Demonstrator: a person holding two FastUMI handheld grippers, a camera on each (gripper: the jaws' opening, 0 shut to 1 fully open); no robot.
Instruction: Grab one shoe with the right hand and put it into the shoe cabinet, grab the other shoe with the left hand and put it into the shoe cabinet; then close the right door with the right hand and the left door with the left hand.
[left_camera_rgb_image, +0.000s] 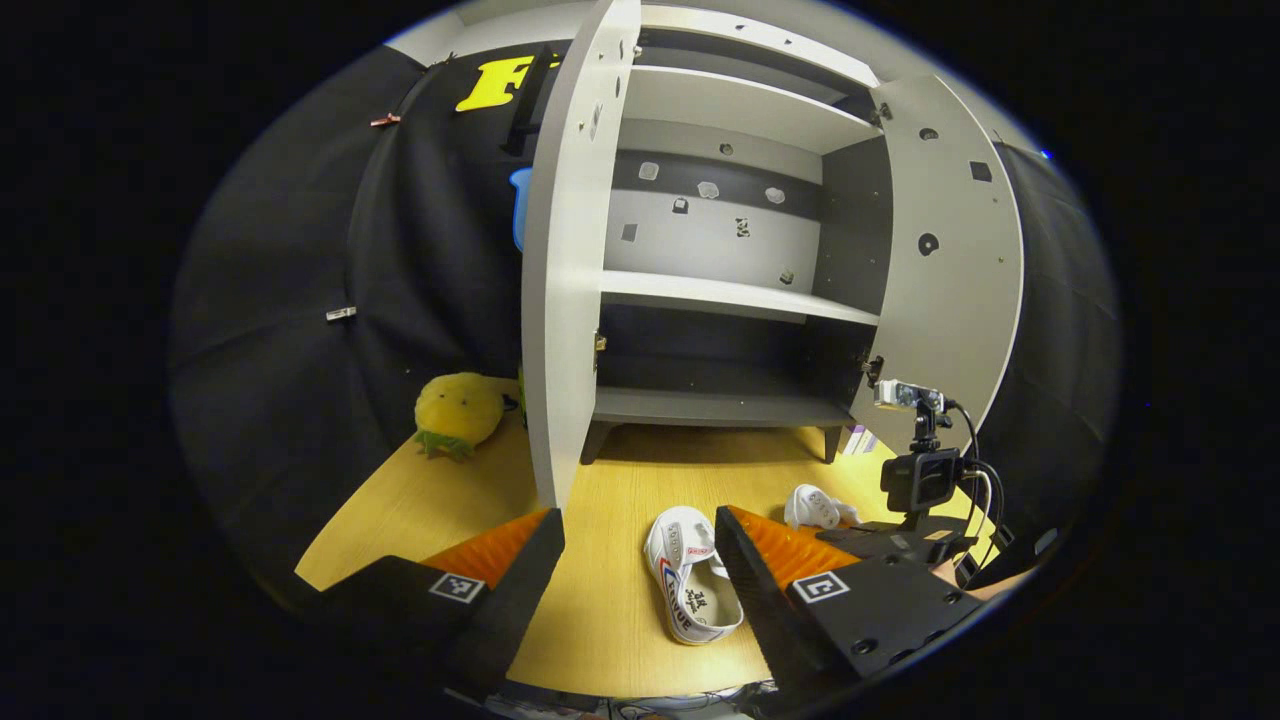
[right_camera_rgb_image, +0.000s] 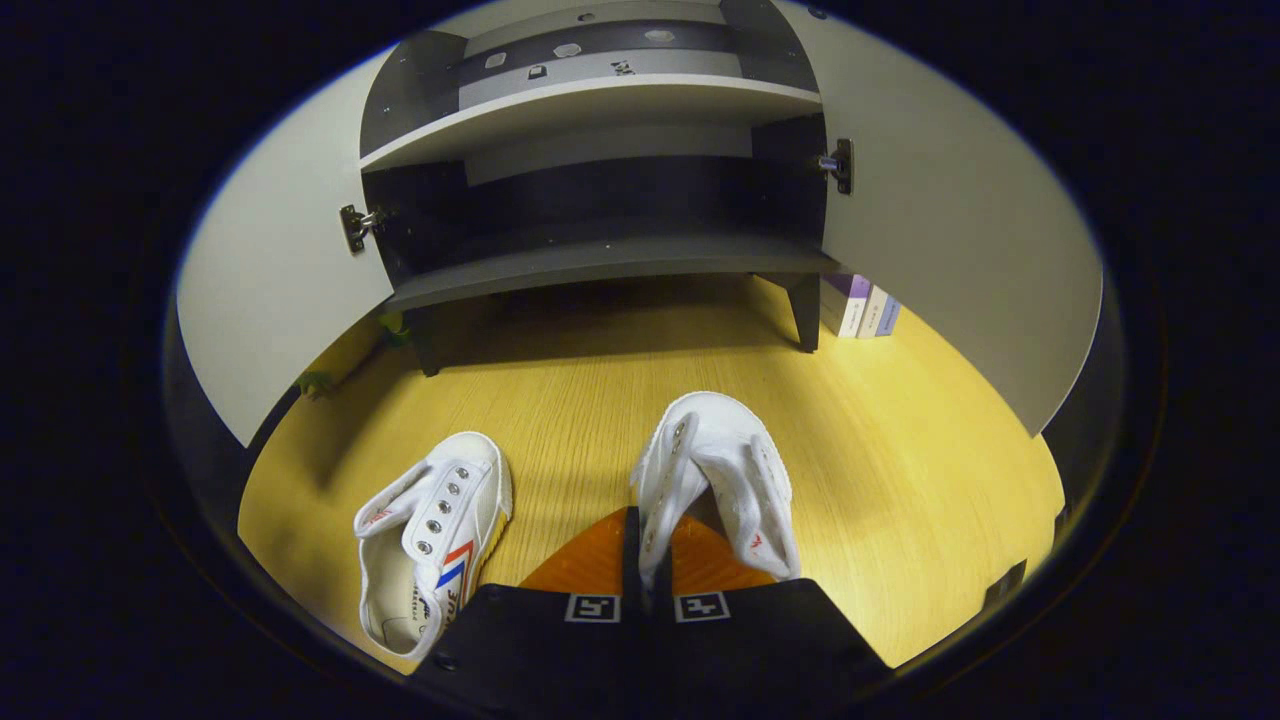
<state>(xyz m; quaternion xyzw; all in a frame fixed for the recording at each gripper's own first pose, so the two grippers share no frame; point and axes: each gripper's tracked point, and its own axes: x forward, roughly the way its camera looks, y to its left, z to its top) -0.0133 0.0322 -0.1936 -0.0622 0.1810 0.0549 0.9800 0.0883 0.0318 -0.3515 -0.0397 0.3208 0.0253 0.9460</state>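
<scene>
One white shoe (right_camera_rgb_image: 720, 470) lay on the wooden surface (right_camera_rgb_image: 900, 450) before the open cabinet (right_camera_rgb_image: 600, 260), and the right tool (right_camera_rgb_image: 646, 560) was closed on its side wall. The other shoe (left_camera_rgb_image: 690, 585) lay between the wide-open fingers of the left tool (left_camera_rgb_image: 640, 560), untouched. Both doors stood open.

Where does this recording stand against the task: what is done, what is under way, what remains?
Done: nothing stowed; the cabinet's bottom shelf is bare. In hand: the right gripper is shut on the side wall of the right shoe, which is still over the floor. Left: the left gripper hangs open above the other shoe, and the left door and right door stand open.
</scene>
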